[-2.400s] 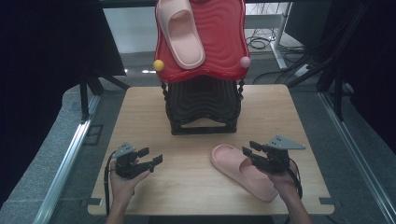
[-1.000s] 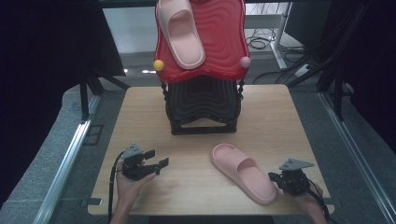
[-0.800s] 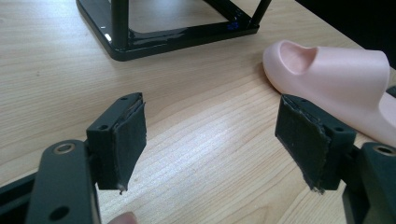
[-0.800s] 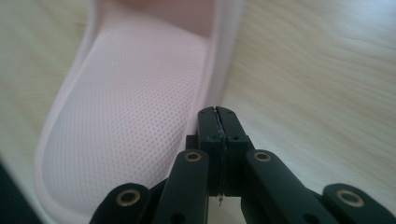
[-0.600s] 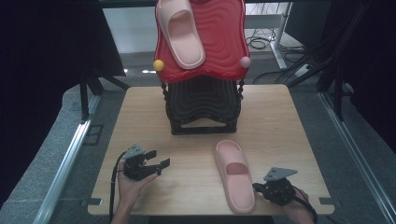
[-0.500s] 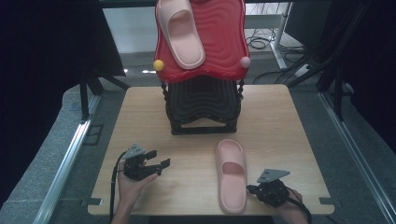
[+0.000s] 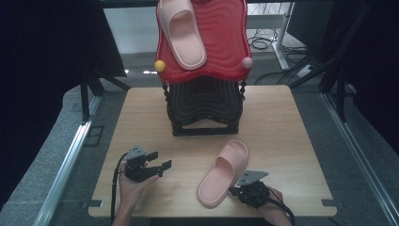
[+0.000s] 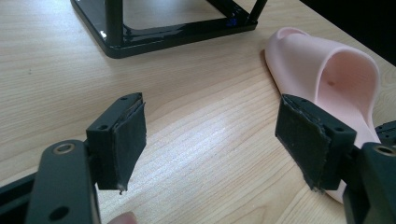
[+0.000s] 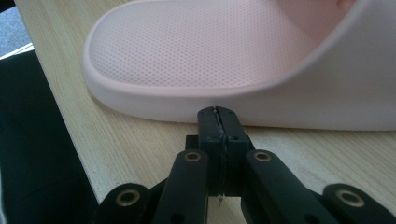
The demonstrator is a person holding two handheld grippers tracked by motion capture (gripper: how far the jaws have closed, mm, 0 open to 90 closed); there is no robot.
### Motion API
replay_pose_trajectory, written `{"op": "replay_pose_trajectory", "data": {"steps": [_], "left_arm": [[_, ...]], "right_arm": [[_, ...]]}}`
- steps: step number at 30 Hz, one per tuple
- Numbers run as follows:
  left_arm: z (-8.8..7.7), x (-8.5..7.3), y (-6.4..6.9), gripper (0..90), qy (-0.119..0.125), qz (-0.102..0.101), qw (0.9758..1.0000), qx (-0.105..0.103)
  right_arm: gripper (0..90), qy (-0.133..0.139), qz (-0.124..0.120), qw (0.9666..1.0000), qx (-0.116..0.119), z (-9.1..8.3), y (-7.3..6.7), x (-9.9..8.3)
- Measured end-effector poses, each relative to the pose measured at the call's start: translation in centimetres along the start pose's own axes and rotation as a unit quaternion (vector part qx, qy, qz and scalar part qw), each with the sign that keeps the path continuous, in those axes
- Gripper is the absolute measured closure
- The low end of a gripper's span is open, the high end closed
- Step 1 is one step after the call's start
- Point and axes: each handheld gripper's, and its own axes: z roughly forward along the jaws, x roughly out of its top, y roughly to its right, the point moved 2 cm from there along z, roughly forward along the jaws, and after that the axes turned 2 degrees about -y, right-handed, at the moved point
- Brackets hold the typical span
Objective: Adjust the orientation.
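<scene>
The pink foam slipper (image 7: 222, 173) lies at lower centre of the light wooden tabletop (image 7: 291, 127). The right claw (image 9: 218, 122), pressed together, touches its heel edge. The left claw (image 8: 210, 140) is spread, lower left.

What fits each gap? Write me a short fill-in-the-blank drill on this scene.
1. The left gripper holds its jaws ____.
2. The right gripper, jaws closed, has its tip against the ____ of the pink rubber slipper on the table.
3. The second pink slipper lies on the ____ wavy rack top.

Missing words: open; side; red
</scene>
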Motion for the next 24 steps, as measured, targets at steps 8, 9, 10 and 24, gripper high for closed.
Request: {"op": "replay_pose_trajectory", "data": {"steps": [8,9,10,24], "left_arm": [[0.2,0.0,0.2,24.8,-0.002,0.002,1.0,-0.001],[0.2,0.0,0.2,24.8,-0.002,0.002,1.0,-0.001],[0.2,0.0,0.2,24.8,-0.003,0.003,1.0,-0.002],[0.0,0.1,0.2,24.7,0.002,0.002,1.0,0.001]], "right_arm": [[89.7,0.013,0.001,0.9999,0.003,0.8,-0.5,1.0],[89.7,0.012,-0.003,0.9999,0.004,1.0,-0.7,1.2],[89.7,0.013,-0.005,0.9999,0.004,1.2,-0.9,1.5],[89.4,0.043,0.02,0.9985,-0.026,-1.5,1.2,-0.2]]}}
